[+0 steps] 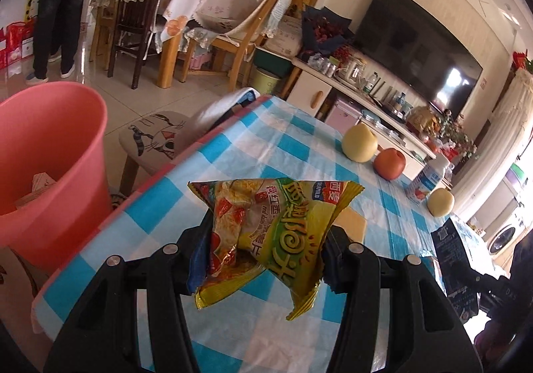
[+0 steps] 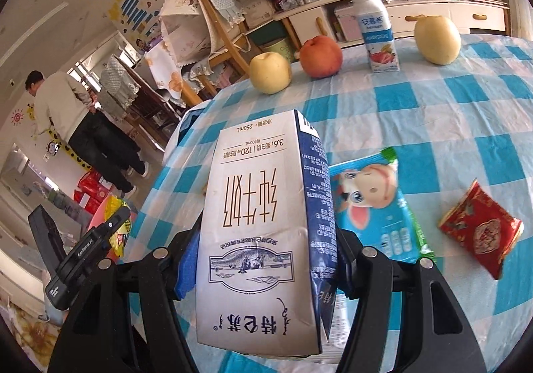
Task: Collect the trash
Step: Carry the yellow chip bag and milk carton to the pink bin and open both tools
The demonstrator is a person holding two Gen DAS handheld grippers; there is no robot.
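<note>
Your left gripper has its fingers closed on a crinkly yellow snack wrapper, held above the checked bench near its left edge. The pink plastic bin stands at nine o'clock, just beyond that edge, with open floor behind it. Your right gripper has its fingers clamped on a boxy white-and-blue milk carton, long axis pointing away toward twelve o'clock. At three o'clock a blue wrapper and a red packet lie flat.
</note>
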